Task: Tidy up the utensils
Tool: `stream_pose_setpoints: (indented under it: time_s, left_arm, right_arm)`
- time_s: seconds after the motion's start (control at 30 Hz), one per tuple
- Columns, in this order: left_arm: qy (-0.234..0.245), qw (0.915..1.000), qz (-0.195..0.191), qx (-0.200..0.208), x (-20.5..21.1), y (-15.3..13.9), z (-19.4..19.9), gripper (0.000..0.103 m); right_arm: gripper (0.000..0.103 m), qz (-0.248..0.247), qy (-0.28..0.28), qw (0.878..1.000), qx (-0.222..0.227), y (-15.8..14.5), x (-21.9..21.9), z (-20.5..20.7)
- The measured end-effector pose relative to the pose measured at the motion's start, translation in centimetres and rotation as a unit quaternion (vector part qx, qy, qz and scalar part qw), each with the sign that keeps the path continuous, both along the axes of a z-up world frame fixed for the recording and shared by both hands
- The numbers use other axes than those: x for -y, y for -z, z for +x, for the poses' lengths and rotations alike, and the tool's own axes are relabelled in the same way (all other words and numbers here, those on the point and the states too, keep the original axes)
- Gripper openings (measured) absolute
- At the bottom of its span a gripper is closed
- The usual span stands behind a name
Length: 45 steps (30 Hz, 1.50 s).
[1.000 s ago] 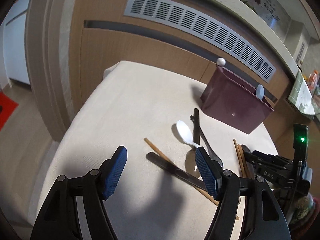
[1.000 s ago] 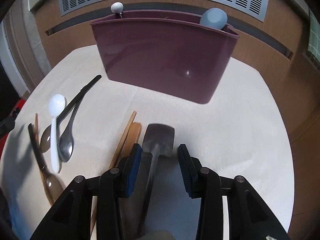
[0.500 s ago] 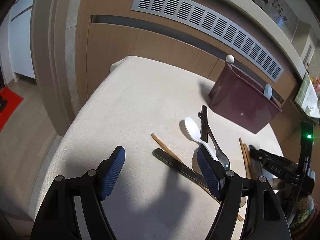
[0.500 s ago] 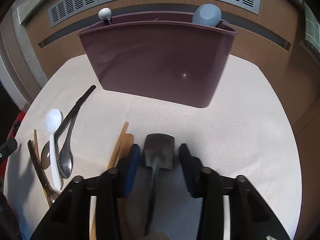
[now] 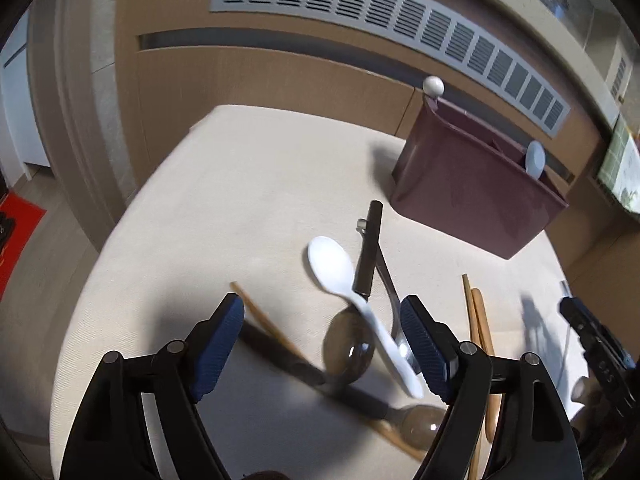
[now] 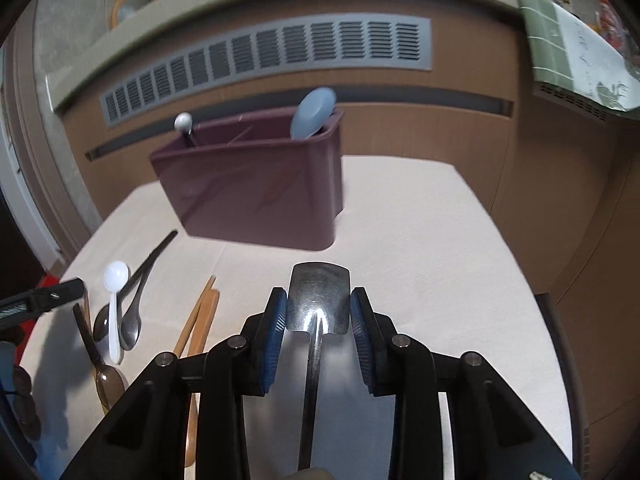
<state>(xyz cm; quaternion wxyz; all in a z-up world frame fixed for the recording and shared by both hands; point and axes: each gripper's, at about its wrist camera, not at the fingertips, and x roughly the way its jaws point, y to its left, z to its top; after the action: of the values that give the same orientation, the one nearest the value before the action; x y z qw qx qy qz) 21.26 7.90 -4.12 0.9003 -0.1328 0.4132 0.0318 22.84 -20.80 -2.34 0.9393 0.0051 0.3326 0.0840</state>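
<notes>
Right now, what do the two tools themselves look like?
Both match: the left tool and right tool have black angular linkage arms with silver pivot pins and ribbed blue pads. No sleeves or hands are visible; the neighbouring tool carries faint lettering, unreadable.

A cream cloth covered the table (image 5: 224, 208), which spread out ahead of and beneath the left tongs (image 5: 322, 344) and under the right tongs (image 6: 318, 320). Beyond the table's far edge, ahead of both tongs, stood a wooden panelled wall (image 5: 256, 80) with a long grey louvred vent (image 5: 360, 8) running across its upper part, above a dark horizontal slot. Far to the left of the left tongs, low down, a red mat (image 5: 16, 228) lay on the floor. High to the right of the right tongs, a green-checked cloth (image 6: 560, 40) hung over a ledge.
</notes>
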Motion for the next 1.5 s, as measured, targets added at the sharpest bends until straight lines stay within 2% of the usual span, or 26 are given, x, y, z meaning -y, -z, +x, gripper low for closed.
stream_pose_setpoints:
  time_s: [0.07, 0.13, 0.17, 0.2, 0.37, 0.43, 0.5, 0.53, 0.77, 0.83, 0.93, 1.1, 1.5]
  left_arm:
    - [-0.01, 0.9999, 0.007, -0.006, 0.1, 0.2, 0.7, 0.08]
    - [-0.036, 0.999, 0.013, -0.021, -0.3, 0.4, 1.4, 0.073]
    - [-0.047, 0.9984, 0.008, -0.029, -0.7, 0.5, 1.7, 0.06]
    - [-0.05, 0.9982, 0.006, -0.032, -0.9, 0.5, 1.9, 0.051]
    - [-0.037, 0.9982, -0.014, -0.044, -1.2, 1.0, 3.2, 0.049]
    - [-0.039, 0.9974, -0.035, -0.049, -1.3, 1.3, 3.8, 0.046]
    - [-0.036, 0.9965, -0.053, -0.054, -1.2, 1.7, 4.3, 0.036]
    - [-0.033, 0.9961, -0.057, -0.058, -1.0, 1.9, 4.8, 0.034]
    - [-0.03, 0.9976, -0.013, -0.062, 0.7, 2.1, 6.1, 0.025]
    - [-0.027, 0.9978, -0.007, -0.06, 0.8, 2.1, 6.1, 0.019]
    - [-0.017, 0.9982, -0.017, -0.054, 0.7, 2.0, 5.8, 0.013]
    - [-0.002, 0.9997, -0.005, -0.023, 1.3, 0.7, 4.4, 0.008]
    - [0.047, 0.9968, -0.027, 0.058, 1.7, -4.4, -0.8, 0.005]
  right_arm:
    - [0.029, 0.004, 0.003, 1.0, 0.013, -0.3, 0.6, -0.1]
    - [0.029, 0.002, 0.006, 0.999, 0.035, -0.7, 1.0, -0.6]
    - [0.029, 0.001, 0.007, 0.999, 0.043, -0.6, 0.6, -0.5]
    - [0.029, 0.001, 0.006, 0.999, 0.051, -0.7, 0.6, -0.7]
    - [0.03, 0.018, -0.016, 0.998, 0.049, -0.5, 0.9, -0.5]
    - [0.03, 0.028, -0.022, 0.998, 0.043, -0.4, 1.0, -0.3]
    - [0.03, 0.036, -0.025, 0.998, 0.036, -0.2, 1.2, 0.0]
    - [0.03, 0.039, -0.025, 0.998, 0.034, -0.2, 1.2, 0.0]
    - [0.03, 0.046, -0.024, 0.998, 0.028, 0.0, 1.3, 0.3]
    - [0.03, 0.046, -0.024, 0.998, 0.026, 0.0, 1.3, 0.4]
    - [0.03, 0.045, -0.023, 0.998, 0.023, 0.1, 1.2, 0.5]
    - [0.03, 0.045, -0.021, 0.999, 0.016, 0.2, 1.3, 0.8]
    - [0.03, 0.028, 0.002, 1.0, 0.009, 0.1, 1.1, 0.8]
